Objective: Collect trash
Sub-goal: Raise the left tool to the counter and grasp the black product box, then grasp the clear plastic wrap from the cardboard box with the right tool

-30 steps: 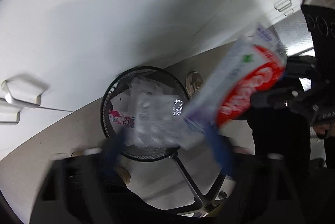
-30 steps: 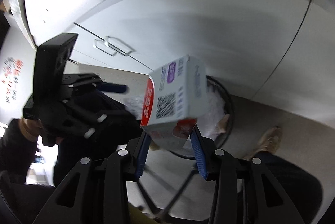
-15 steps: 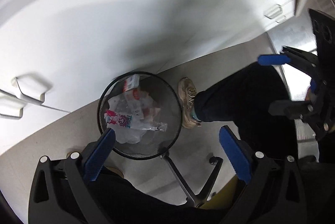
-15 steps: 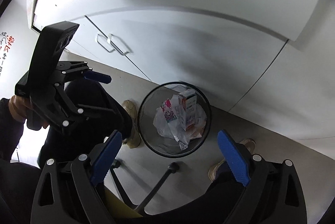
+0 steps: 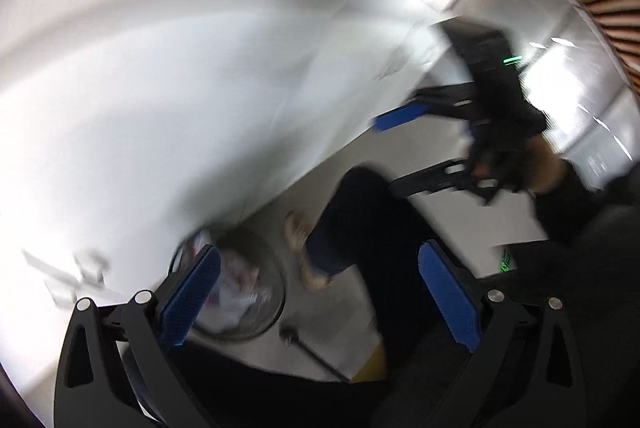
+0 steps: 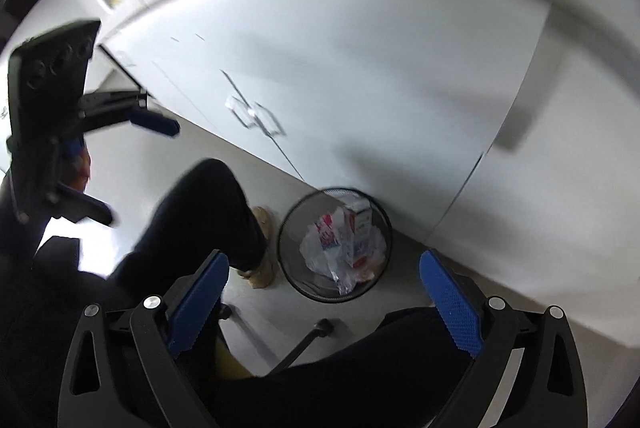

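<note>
A black wire-mesh waste bin (image 6: 286, 248) stands on the floor against white cabinets. It holds a crumpled clear plastic bag (image 6: 332, 248) and a white and red carton (image 6: 360, 228). My right gripper (image 6: 326, 302) is open and empty, well above the bin. The bin also shows blurred in the left wrist view (image 5: 272, 308), partly behind my left finger (image 5: 192, 296). My left gripper (image 5: 320, 298) is open and empty. Each gripper shows in the other's view, the right one (image 5: 404, 147) and the left one (image 6: 136, 167), both with jaws apart.
White cabinet doors with metal handles (image 6: 256, 115) run behind the bin. The person's dark trouser legs (image 6: 208, 220) and tan shoes (image 6: 262, 268) are beside the bin. An office chair's base and caster (image 6: 320, 330) lie in front of it.
One second ago each gripper was shut on trash over the bin: the left on a plastic wrapper, the right on the carton. Both opened, the trash fell in, and both have risen away.
</note>
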Available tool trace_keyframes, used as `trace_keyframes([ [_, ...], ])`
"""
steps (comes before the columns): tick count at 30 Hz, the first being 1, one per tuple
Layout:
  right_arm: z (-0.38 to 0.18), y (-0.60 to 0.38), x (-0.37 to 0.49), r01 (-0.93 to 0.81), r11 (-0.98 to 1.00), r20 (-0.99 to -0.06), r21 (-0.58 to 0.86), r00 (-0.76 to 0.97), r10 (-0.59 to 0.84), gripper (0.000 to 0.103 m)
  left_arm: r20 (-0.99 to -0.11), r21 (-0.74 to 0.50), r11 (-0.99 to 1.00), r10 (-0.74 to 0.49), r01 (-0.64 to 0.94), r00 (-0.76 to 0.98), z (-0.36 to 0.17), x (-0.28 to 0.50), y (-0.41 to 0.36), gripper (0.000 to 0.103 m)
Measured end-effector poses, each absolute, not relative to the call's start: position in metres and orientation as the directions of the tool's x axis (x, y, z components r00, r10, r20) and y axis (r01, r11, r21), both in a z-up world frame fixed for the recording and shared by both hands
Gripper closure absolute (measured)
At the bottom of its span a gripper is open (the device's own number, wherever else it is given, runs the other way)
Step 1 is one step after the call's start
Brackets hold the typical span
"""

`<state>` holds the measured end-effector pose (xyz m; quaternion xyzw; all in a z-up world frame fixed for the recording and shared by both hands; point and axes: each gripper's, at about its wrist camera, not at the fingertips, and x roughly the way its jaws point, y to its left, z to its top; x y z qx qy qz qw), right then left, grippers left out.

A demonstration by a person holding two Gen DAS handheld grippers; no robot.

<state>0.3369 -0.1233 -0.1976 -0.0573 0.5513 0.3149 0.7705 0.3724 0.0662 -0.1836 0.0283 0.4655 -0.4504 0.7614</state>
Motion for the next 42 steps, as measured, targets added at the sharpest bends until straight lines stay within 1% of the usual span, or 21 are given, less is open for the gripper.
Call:
trace_keyframes([
  [3, -0.153, -0.140, 0.341, -0.596, 0.771, -0.857, 0.223, 0.256, 0.446, 0.004, -0.689, -0.285, 0.571, -0.680, 0.769, 0.250, -0.124, 0.374, 0.058, 0.004],
  [6, -0.119, -0.163, 0.355, -0.578, 0.789, -0.828, 0.206, 0.326, 0.455, 0.004, -0.627, -0.194, 0.595, -0.687, 0.780, 0.368, -0.072, 0.401, 0.051, 0.004],
  [9, -0.093, -0.188, 0.364, -0.543, 0.812, -0.795, 0.214, 0.386, 0.468, 0.004, -0.578, -0.088, 0.657, -0.646, 0.749, 0.498, -0.031, 0.455, 0.036, 0.004],
  [12, -0.071, -0.212, 0.366, -0.510, 0.826, -0.757, 0.239, 0.435, 0.488, 0.004, -0.562, -0.050, 0.699, -0.610, 0.713, 0.559, -0.016, 0.528, 0.010, 0.004],
  [14, -0.062, -0.226, 0.364, -0.493, 0.835, -0.740, 0.243, 0.462, 0.488, 0.004, -0.576, -0.094, 0.717, -0.605, 0.691, 0.550, -0.015, 0.583, -0.011, 0.004],
  [16, -0.058, -0.238, 0.363, -0.483, 0.844, -0.734, 0.234, 0.481, 0.479, 0.004, -0.615, -0.097, 0.753, -0.559, 0.651, 0.555, -0.026, 0.645, -0.042, 0.004],
  [17, -0.057, -0.242, 0.362, -0.478, 0.848, -0.731, 0.228, 0.491, 0.474, 0.004, -0.631, -0.091, 0.763, -0.541, 0.640, 0.556, -0.027, 0.662, -0.053, 0.004],
  [20, -0.055, -0.266, 0.363, -0.449, 0.864, -0.725, 0.228, 0.514, 0.458, 0.004, -0.695, -0.124, 0.795, -0.496, 0.594, 0.520, -0.052, 0.724, -0.087, 0.004],
  [21, -0.055, -0.274, 0.364, -0.443, 0.866, -0.722, 0.234, 0.517, 0.460, 0.004, -0.708, -0.110, 0.798, -0.482, 0.593, 0.517, -0.057, 0.739, -0.099, 0.004],
  [23, -0.053, -0.289, 0.365, -0.425, 0.872, -0.713, 0.242, 0.532, 0.457, 0.004, -0.711, -0.069, 0.803, -0.456, 0.592, 0.535, -0.061, 0.754, -0.115, 0.004],
  [26, -0.054, -0.309, 0.368, -0.409, 0.877, -0.700, 0.253, 0.548, 0.457, 0.004, -0.715, -0.067, 0.790, -0.464, 0.610, 0.522, -0.062, 0.771, -0.133, 0.004],
  [28, -0.054, -0.318, 0.373, -0.404, 0.876, -0.693, 0.265, 0.552, 0.464, 0.004, -0.711, 0.006, 0.793, -0.426, 0.610, 0.560, -0.060, 0.778, -0.142, 0.004],
  [29, -0.053, -0.325, 0.377, -0.400, 0.876, -0.687, 0.271, 0.557, 0.467, 0.004, -0.712, 0.019, 0.793, -0.416, 0.608, 0.565, -0.057, 0.781, -0.144, 0.004],
  [32, -0.050, -0.339, 0.390, -0.394, 0.874, -0.669, 0.284, 0.571, 0.475, 0.004, -0.718, -0.023, 0.773, -0.454, 0.634, 0.528, -0.056, 0.793, -0.150, 0.004],
  [34, -0.045, -0.344, 0.395, -0.395, 0.872, -0.653, 0.289, 0.585, 0.481, 0.004, -0.725, 0.020, 0.774, -0.425, 0.633, 0.543, -0.061, 0.798, -0.153, 0.004],
  [37, -0.031, -0.351, 0.416, -0.403, 0.875, -0.626, 0.269, 0.617, 0.477, 0.004, -0.734, -0.036, 0.755, -0.465, 0.655, 0.495, -0.066, 0.810, -0.156, 0.004],
  [42, -0.006, -0.350, 0.476, -0.451, 0.861, -0.585, 0.237, 0.641, 0.497, 0.004, -0.743, -0.070, 0.712, -0.505, 0.698, 0.440, -0.081, 0.824, -0.160, 0.004],
])
